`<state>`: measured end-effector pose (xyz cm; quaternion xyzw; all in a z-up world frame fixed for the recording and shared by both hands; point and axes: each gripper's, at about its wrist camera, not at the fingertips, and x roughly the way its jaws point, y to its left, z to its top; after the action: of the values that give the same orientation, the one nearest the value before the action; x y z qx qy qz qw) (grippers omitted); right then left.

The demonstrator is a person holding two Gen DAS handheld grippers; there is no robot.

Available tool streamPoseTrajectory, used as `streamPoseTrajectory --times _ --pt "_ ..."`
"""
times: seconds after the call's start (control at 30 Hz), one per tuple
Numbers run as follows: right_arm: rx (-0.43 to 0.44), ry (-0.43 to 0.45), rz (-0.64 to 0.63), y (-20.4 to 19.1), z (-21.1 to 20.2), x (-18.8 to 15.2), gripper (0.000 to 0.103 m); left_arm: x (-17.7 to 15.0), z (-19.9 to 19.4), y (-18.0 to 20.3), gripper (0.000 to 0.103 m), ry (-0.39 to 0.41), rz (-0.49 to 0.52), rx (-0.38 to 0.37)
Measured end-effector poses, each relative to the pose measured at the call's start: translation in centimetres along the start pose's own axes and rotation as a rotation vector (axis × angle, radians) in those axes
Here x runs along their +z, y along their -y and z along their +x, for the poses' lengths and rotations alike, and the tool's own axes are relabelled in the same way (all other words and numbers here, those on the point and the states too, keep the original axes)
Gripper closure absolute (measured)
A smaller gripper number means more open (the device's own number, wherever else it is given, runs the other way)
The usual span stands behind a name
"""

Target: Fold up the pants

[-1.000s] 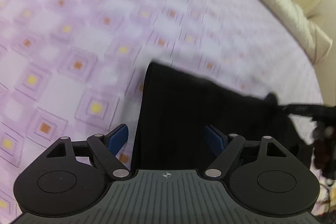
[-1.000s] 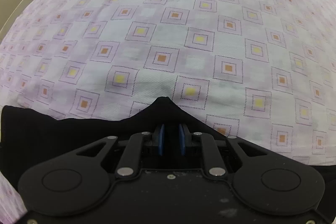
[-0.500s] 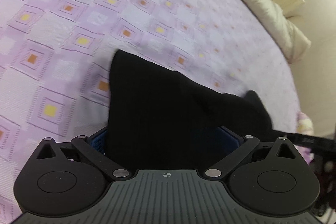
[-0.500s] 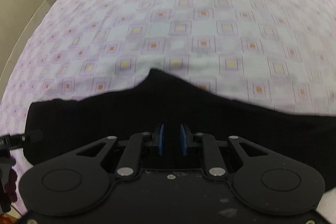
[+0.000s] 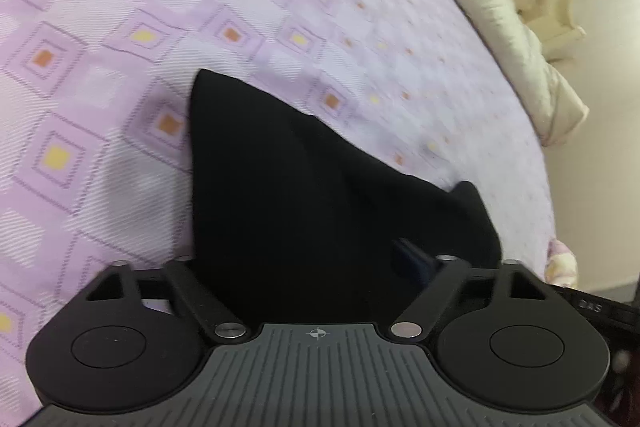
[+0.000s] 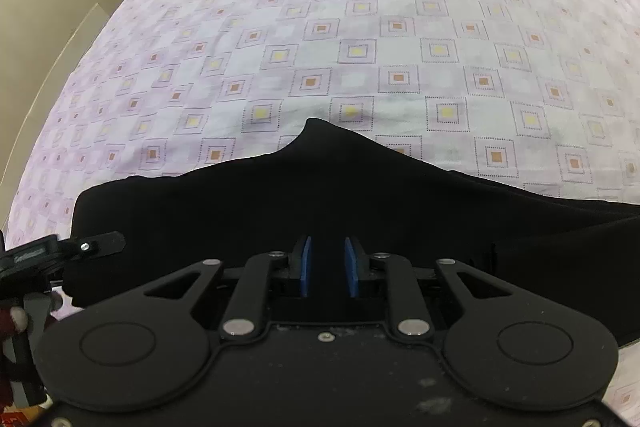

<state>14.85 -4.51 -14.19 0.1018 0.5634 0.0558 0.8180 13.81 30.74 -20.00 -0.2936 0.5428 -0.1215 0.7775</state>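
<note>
**Here, black pants held over the bed**

The right gripper (image 6: 326, 267) pinches the black pants (image 6: 320, 199) between its blue pads, above the lilac checked bedspread (image 6: 360, 27); the left gripper (image 5: 316, 259) is draped in the cloth (image 5: 280, 207); I cannot tell how its jaws stand.

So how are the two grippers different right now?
The left gripper is spread wide, black pants draped loosely between; the right gripper is nearly closed, pinching the cloth. Left shows one blue pad, right shows both. Both are over the purple bedsheet.
</note>
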Motion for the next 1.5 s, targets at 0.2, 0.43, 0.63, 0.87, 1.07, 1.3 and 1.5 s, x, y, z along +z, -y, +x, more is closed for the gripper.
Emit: streamPoseTrajectory --times 0.2,0.43,0.63,0.87,1.07,1.3,1.5 --pt "0.002 -0.017 0.001 0.1 -0.3 -1.2 0.080 0.6 0.2 1.5 0.075 -0.035 0.029 0.125" --pt "0.025 -0.026 0.017 1.6 -1.2 -3.2 0.080 -0.7 -2.1 6.6 0.085 0.059 0.148 0.186" --pt "0.050 -0.030 0.035 5.3 -1.8 -4.3 0.080 -2.2 -4.1 15.2 0.085 0.157 0.297 0.169" --pt "0.082 -0.015 0.060 11.5 -3.4 -5.2 0.080 -6.0 -1.4 26.4 0.085 0.197 0.435 0.119" --pt "0.077 -0.003 0.084 18.3 -5.6 -6.5 0.080 -10.5 7.0 33.3 0.085 0.138 0.494 0.093" --pt "0.033 -0.005 0.095 24.8 -7.7 -7.7 0.080 -15.5 17.5 36.9 0.081 -0.048 0.559 0.159" --pt "0.010 -0.001 0.132 28.0 -8.6 -8.5 0.079 -17.1 16.8 38.8 0.037 -0.043 0.629 0.084"
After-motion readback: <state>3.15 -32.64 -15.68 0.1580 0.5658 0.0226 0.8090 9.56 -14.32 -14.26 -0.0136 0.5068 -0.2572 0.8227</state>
